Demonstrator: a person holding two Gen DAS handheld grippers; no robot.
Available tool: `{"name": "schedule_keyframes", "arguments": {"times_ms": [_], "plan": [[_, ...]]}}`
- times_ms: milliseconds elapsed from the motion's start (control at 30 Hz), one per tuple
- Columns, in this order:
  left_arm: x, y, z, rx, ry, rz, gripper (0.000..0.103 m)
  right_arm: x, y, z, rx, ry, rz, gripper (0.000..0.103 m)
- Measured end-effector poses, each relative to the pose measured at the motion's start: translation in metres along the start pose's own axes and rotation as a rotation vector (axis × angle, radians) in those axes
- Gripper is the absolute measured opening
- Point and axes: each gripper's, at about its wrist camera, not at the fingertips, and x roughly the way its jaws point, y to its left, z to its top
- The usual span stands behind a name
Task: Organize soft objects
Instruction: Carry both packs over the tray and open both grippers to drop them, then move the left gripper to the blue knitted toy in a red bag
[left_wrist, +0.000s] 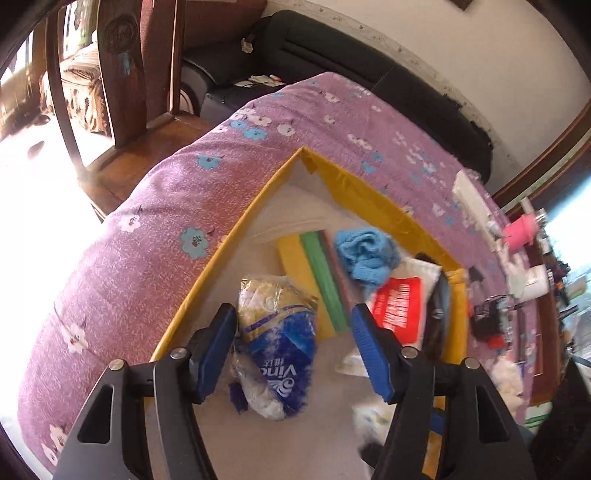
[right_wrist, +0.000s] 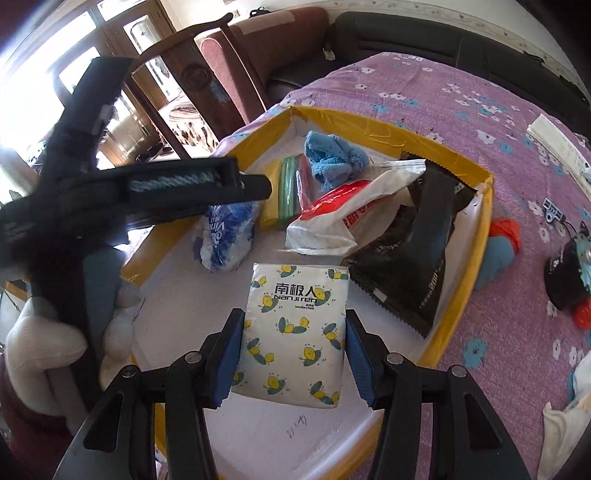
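Left gripper (left_wrist: 293, 349): jaws apart, blue pack (left_wrist: 277, 343) between them, untouched, lying in the box (left_wrist: 229, 247).
Right gripper (right_wrist: 293, 360): jaws clamp the lemon-print tissue pack (right_wrist: 295, 332) over the box.

Daylight, bright. Windows (right_wrist: 74, 55) at upper left blown out to white in both views; glare washes the left edge of the left wrist view. Strong fisheye bending and dark vignette at corners. Right side of purple bedspread (left_wrist: 461, 192) motion-blurred; centres mostly sharp.
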Motion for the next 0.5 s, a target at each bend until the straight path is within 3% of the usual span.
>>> {"name": "schedule_keyframes", "arguments": {"times_ms": [100,233,367,500], "plan": [[-0.033,-0.002,-0.011,0.022,-0.080,-0.014,0.075,0.010,0.002,0.005,-0.014,0.027,-0.013,0.058],[-0.078,-0.004,-0.031,0.056,-0.205,0.001,0.080,0.021,0.009,0.010,-0.031,0.042,-0.013,0.060],[-0.112,-0.008,-0.054,0.080,-0.310,-0.002,0.087,0.007,0.004,0.009,-0.030,-0.024,-0.012,0.071],[-0.136,-0.016,-0.077,0.094,-0.424,-0.020,0.091,-0.036,-0.009,-0.011,-0.023,-0.114,0.020,0.072]]}}
